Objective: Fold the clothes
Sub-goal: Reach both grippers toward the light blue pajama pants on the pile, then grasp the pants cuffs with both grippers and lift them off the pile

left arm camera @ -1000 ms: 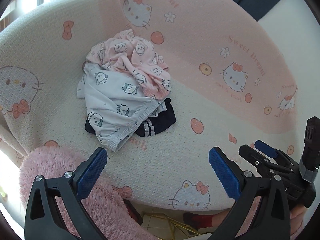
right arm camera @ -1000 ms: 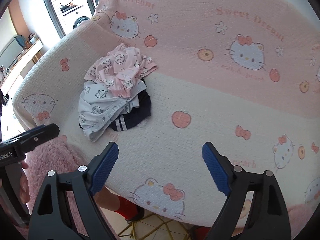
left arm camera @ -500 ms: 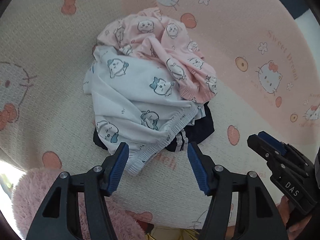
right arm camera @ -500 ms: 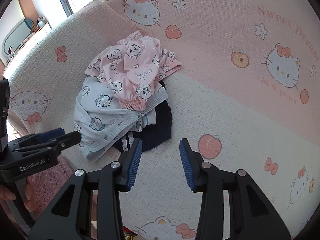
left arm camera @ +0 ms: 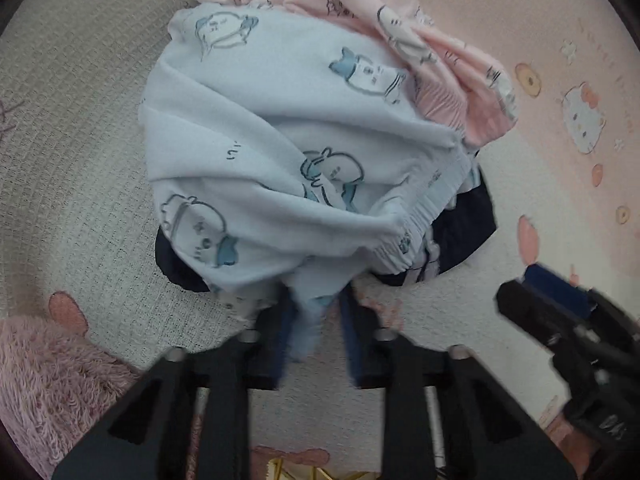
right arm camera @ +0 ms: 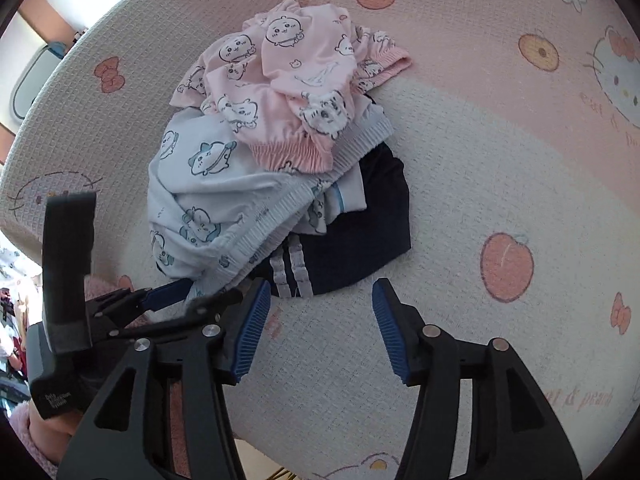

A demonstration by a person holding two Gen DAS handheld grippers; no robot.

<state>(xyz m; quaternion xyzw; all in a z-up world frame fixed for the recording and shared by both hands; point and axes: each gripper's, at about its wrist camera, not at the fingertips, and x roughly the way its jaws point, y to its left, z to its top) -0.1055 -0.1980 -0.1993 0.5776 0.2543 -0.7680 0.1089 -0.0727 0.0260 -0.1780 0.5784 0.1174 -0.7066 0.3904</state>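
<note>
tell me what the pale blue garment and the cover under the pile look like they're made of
The pale blue garment looks like soft knitted cotton with a matt finish: it drapes in loose folds, carries a printed cartoon pattern and has a gathered elastic band. The left tool is shut on its edge. The cover looks like waffle-weave fabric, probably cotton: a small raised grid shows all over it.

"& peach" is printed in pink script on the cartoon-cat blanket (right arm camera: 500,168) near its front edge in the right wrist view, with a partly readable "eat" at far right. Small white lettering on the left tool's (right arm camera: 192,300) body is too blurred to be read. The left wrist view's markings are illegible.
</note>
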